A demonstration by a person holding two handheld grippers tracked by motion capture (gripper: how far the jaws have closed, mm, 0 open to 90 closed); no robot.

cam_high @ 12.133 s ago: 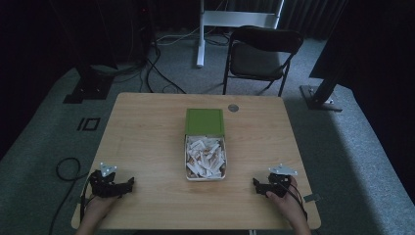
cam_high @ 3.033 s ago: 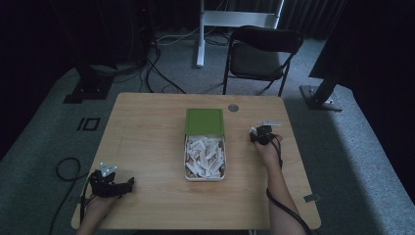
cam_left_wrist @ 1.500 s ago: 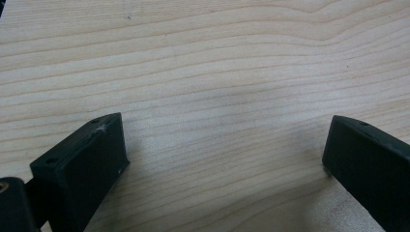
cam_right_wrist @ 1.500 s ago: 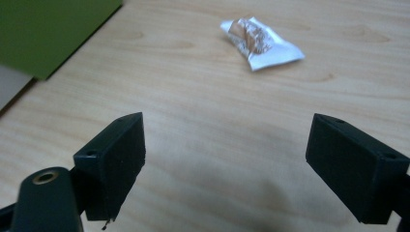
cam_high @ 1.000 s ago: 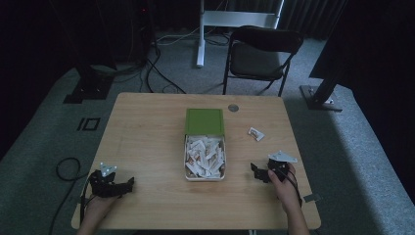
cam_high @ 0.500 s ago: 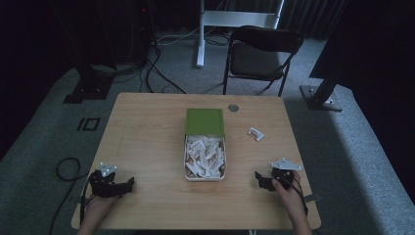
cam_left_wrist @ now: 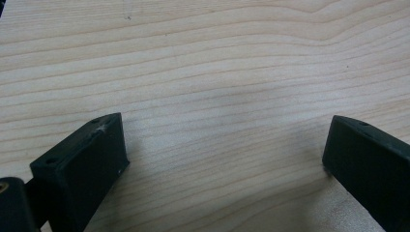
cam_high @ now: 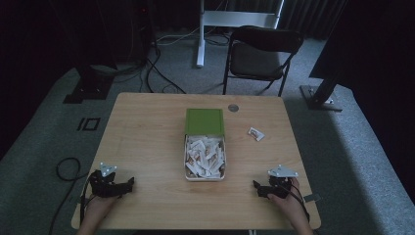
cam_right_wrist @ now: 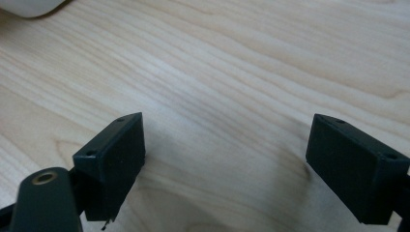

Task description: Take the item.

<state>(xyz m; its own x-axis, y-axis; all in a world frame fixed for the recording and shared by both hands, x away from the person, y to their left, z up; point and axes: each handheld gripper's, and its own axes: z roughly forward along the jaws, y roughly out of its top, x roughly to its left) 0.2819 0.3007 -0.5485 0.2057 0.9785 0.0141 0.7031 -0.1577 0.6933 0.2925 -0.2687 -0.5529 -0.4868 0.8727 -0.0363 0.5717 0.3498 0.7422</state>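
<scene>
One white tray (cam_high: 186,161) sits at the middle of the wooden table (cam_high: 147,132), heaped with small white packets (cam_high: 204,155) printed in a reddish colour; they are too many and too jumbled to count, and their print is too small to read. One green lid (cam_high: 204,121) lies flat just beyond the tray, touching its far end. A single packet (cam_high: 255,133) of the same kind lies alone on the bare wood to the right of the lid, well apart from the tray. One small round grey disc (cam_high: 233,107) is set into the tabletop near the far edge.

Two grippers rest on the near part of the table, one at each corner, each held in a hand. The left gripper (cam_high: 128,183) has its jaws spread wide with only bare wood between them, as the left gripper view shows. The right gripper (cam_high: 256,186) likewise stands with jaws wide apart and empty; a white rounded corner of the tray (cam_right_wrist: 29,6) shows at the top left of the right gripper view.

Beyond the table stands one dark folding chair (cam_high: 262,49).
</scene>
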